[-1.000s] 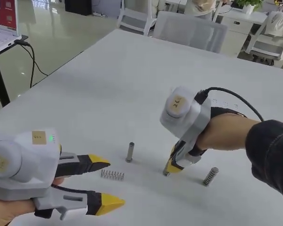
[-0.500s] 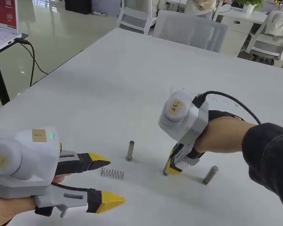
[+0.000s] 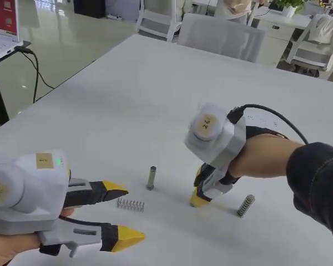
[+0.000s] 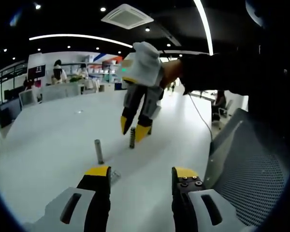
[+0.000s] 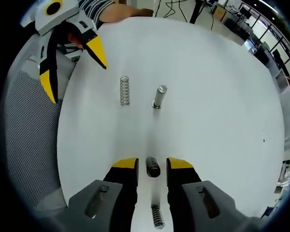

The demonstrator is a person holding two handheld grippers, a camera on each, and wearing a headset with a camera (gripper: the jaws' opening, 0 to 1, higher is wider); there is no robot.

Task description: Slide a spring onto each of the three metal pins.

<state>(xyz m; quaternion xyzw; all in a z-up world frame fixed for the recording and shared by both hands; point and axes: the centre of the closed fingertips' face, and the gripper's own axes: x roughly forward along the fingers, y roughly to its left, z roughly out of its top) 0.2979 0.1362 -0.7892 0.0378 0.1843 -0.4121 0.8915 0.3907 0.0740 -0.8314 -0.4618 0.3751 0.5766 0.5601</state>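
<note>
White bench (image 3: 155, 83): right gripper (image 5: 152, 163), fingers (image 5: 127, 166) apart, straddles spring-sleeved metal pin (image 5: 152, 169); left gripper (image 4: 141, 171), likewise apart, should fetch loose steel spring (image 3: 130, 205).

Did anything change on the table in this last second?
The right tongs seem to have opened slightly around the spring-covered pin, letting it go. The left tongs, the loose spring, the bare pin and the other spring-covered pin stayed put.

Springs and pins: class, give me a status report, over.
Left gripper open, empty, near loose spring lying flat. Right gripper open, jaws astride spring-covered pin. Bare pin upright beside loose spring. No obstruction seen.
</note>
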